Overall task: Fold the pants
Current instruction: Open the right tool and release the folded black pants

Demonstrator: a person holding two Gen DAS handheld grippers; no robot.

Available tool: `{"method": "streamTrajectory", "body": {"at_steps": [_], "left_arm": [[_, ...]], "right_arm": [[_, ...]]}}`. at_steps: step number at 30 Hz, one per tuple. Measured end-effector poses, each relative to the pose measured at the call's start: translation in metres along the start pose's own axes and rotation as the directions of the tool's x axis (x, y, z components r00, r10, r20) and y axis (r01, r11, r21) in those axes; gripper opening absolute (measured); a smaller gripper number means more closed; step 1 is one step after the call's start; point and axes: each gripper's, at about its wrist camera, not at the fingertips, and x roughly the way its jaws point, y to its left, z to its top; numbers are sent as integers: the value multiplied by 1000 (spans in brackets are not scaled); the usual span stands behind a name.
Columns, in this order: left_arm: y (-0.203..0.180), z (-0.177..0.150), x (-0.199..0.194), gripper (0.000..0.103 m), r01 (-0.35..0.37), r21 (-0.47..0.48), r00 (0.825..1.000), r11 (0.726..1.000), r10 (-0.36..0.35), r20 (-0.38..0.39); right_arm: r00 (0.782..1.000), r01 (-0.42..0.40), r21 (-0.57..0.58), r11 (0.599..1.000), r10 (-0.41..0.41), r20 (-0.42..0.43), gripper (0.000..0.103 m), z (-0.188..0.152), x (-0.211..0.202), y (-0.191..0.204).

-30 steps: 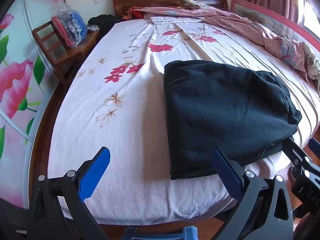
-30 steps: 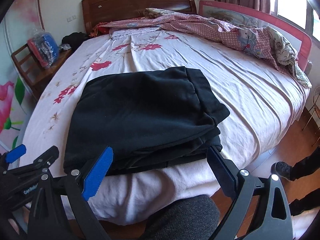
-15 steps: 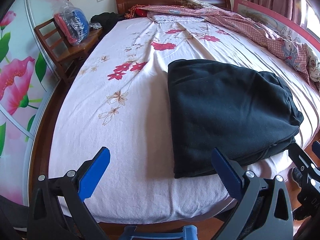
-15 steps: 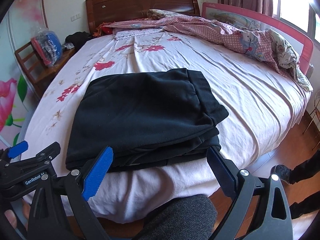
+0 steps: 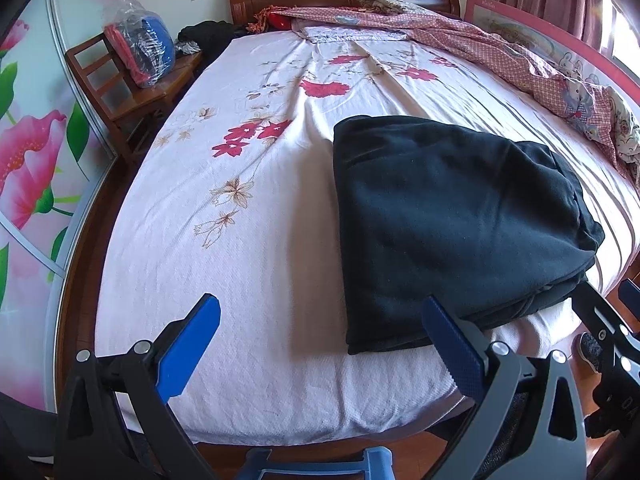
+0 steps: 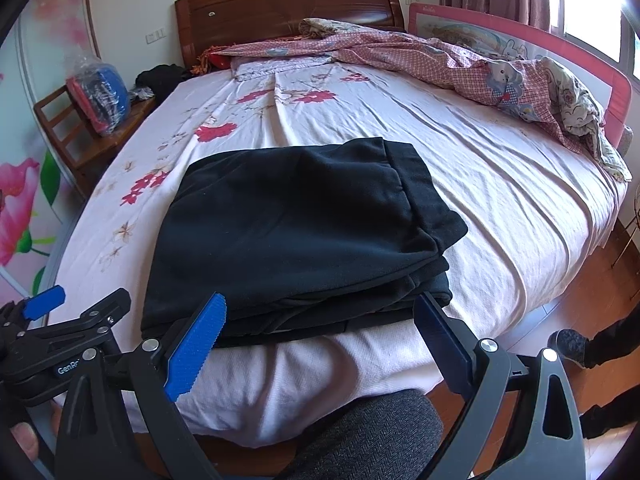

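Note:
The black pants [image 5: 452,216] lie folded in a thick stack near the foot edge of the bed [image 5: 240,264]; they also show in the right wrist view [image 6: 296,240]. My left gripper [image 5: 320,344] is open and empty, held just off the foot of the bed, left of the stack. My right gripper [image 6: 320,340] is open and empty, in front of the stack's near edge, not touching it. The left gripper's body shows at the lower left of the right wrist view [image 6: 72,332].
A pink checked quilt [image 6: 460,64] is bunched along the right side by a pink bed rail [image 6: 580,68]. A wooden chair [image 5: 128,84] with a plastic-wrapped bundle stands left of the headboard [image 6: 288,8]. A person's knee [image 6: 372,436] and feet [image 6: 572,344] are near the foot.
Both grippers have drawn back slightly from the bed and risen a little; the folded pants have not moved. Both stay open.

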Motion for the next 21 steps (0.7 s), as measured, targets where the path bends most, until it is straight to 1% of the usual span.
{"method": "streamTrajectory", "body": {"at_steps": [21], "left_arm": [[-1, 1, -2, 101, 13, 5, 1000, 1000, -13, 0]], "right_arm": [[1000, -12, 2, 1000, 12, 4, 94, 2, -2, -2]]}}
